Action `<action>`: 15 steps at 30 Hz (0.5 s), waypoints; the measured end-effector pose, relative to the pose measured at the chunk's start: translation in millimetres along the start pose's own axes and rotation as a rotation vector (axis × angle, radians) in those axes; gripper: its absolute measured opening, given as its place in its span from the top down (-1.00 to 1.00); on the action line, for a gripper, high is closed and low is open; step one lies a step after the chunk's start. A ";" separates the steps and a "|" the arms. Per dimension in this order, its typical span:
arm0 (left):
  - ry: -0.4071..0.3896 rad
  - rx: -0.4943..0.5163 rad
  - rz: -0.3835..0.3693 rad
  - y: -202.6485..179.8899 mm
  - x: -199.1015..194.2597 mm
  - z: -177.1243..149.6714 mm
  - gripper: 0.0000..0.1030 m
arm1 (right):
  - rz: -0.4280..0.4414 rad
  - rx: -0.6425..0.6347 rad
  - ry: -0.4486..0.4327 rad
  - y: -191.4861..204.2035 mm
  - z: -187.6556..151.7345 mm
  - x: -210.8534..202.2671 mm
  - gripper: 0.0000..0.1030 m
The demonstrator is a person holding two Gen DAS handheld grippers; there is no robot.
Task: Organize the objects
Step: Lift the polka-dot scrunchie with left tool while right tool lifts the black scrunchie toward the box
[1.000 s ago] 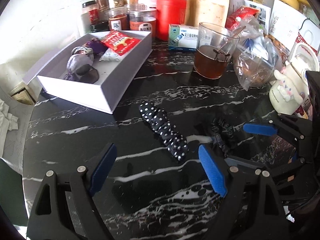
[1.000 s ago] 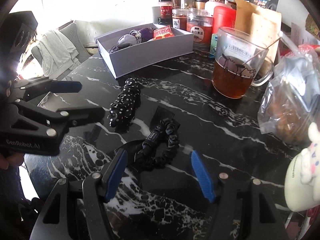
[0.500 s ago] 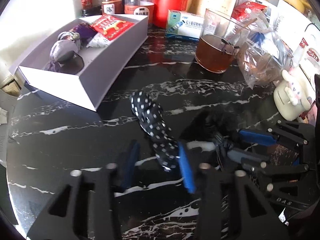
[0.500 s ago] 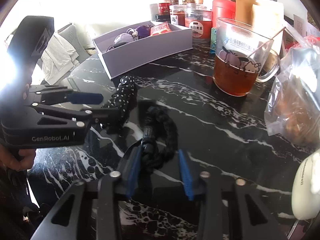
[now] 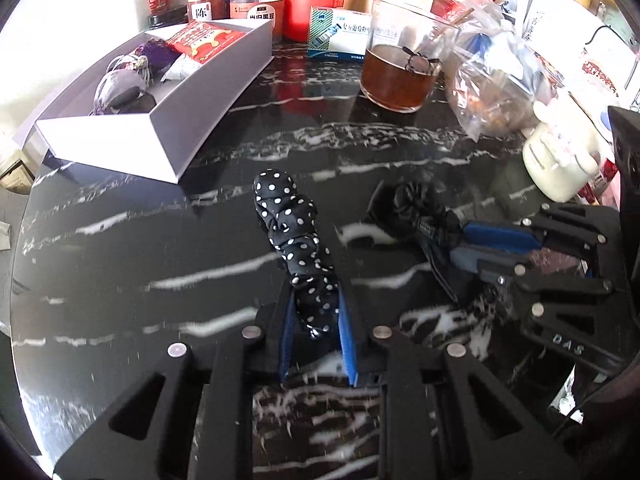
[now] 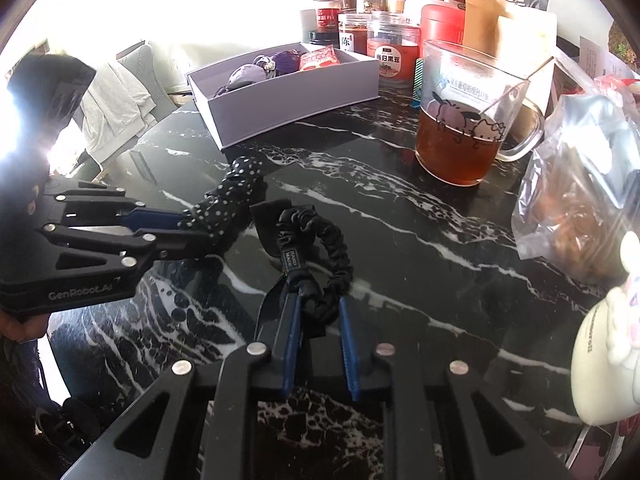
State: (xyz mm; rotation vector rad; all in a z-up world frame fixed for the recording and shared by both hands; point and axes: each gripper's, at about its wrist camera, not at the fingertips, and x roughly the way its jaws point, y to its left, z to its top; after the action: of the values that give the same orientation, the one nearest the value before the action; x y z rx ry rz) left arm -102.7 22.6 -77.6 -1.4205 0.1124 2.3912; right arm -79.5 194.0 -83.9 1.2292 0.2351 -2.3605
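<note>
Polka-dot scrunchie point(image 5: 298, 248) pinched in left tool point(image 5: 316, 312); black scrunchie point(image 6: 320, 264) pinched in right tool point(image 6: 318, 320).

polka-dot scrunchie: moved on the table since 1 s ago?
Cannot tell. The left gripper has closed on the polka-dot scrunchie, but it remains in front of the grey box corner; the camera moved too.

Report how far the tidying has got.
Done: the white box already holds a red packet and purple-grey items. In hand: the left claw is shut on the polka-dot scrunchie, the right claw on the black scrunchie. Left: both scrunchies are near the marble table, not boxed.
</note>
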 end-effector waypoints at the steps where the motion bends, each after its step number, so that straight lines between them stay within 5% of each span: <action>1: 0.001 -0.001 0.003 -0.7 -2.3 -3.7 0.63 | 0.004 -0.004 0.000 0.8 -1.1 -0.9 0.64; 7: 0.001 -0.010 0.016 -3.4 -12.5 -21.6 0.62 | 0.037 -0.027 -0.004 7.3 -7.9 -7.5 0.62; 8: -0.004 -0.011 0.020 -3.1 -13.4 -23.4 0.61 | 0.038 -0.028 -0.007 7.5 -7.6 -7.5 0.57; 9: -0.007 -0.009 0.028 -2.9 -14.3 -25.0 0.57 | 0.034 -0.028 -0.010 7.5 -7.0 -7.3 0.28; 11: -0.012 -0.013 0.047 -1.8 -14.8 -25.5 0.33 | 0.022 -0.026 -0.017 7.9 -6.2 -6.8 -0.10; 13: -0.011 -0.034 0.066 1.7 -12.5 -23.3 -0.18 | 0.036 -0.024 -0.023 8.6 -4.5 -5.3 -0.10; 15: -0.027 -0.064 0.053 5.8 -11.4 -20.7 -0.20 | 0.038 -0.019 -0.026 10.0 -0.5 -1.7 -0.10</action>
State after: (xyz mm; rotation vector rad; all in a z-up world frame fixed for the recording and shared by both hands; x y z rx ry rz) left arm -82.4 9.0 -78.7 -1.4293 0.0687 2.4771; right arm -73.5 185.9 -82.2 1.1832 0.2237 -2.3349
